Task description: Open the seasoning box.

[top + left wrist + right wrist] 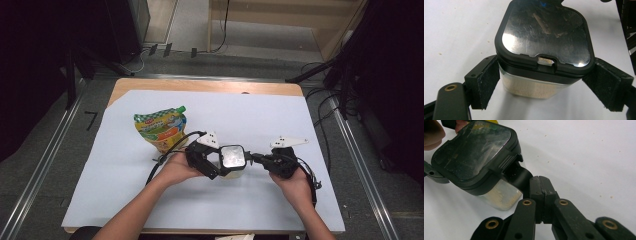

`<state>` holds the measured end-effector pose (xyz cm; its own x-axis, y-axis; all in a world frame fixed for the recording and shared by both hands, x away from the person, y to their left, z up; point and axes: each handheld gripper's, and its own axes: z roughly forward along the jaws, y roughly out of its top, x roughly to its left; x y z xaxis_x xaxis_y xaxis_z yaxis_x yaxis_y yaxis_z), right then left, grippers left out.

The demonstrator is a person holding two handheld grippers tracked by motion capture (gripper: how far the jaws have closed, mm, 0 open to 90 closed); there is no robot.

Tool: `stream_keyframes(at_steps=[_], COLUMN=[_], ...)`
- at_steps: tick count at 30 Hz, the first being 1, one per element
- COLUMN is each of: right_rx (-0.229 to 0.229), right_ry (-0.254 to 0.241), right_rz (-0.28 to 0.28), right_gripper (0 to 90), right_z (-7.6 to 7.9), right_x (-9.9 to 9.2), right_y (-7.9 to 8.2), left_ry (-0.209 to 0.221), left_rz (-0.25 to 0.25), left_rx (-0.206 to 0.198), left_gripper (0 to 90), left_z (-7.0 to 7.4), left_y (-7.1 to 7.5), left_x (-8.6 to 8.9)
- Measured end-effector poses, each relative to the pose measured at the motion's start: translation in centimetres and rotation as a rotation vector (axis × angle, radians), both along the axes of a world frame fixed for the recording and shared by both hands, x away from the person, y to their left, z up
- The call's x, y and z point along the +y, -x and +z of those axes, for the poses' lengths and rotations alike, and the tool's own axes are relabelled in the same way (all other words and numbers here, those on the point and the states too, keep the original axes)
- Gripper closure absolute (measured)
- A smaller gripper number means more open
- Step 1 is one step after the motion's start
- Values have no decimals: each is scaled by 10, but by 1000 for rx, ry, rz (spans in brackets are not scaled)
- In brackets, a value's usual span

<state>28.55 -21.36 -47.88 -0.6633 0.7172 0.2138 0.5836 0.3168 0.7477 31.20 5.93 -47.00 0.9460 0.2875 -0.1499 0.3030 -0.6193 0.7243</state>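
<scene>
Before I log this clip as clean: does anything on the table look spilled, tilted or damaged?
Nothing spilled. The container stands upright between the left gripper's pads, lid closed though scuffed. The right gripper, shut, pinches a black tab at the lid's edge. The pouch lies flat, capped.

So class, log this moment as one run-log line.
left gripper: clamps container | right gripper: shut on lid tab | lid: on

Even overhead light falls on the white bench sheet (280,130), while the floor edges sink into darkness. Glare streaks the container's glossy lid (544,32). Both gripper views run soft, near parts blurred.
</scene>
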Motion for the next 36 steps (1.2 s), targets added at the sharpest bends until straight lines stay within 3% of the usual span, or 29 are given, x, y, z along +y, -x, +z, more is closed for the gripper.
stream_keyframes(at_steps=[13, 18, 36], right_rx=[-3, -6, -12], right_ry=[3, 6, 15], right_rz=[-2, -3, 0], right_gripper=[900, 900, 900], right_z=[0, 0, 1], right_x=[1, 1, 3], right_y=[1, 1, 1], left_ry=[-11, 22, -1], left_rz=[14, 15, -1], left_rx=[17, 14, 6], left_gripper=[158, 157, 153], left_z=[5, 9, 18], left_y=[0, 0, 2], left_x=[-1, 0, -5])
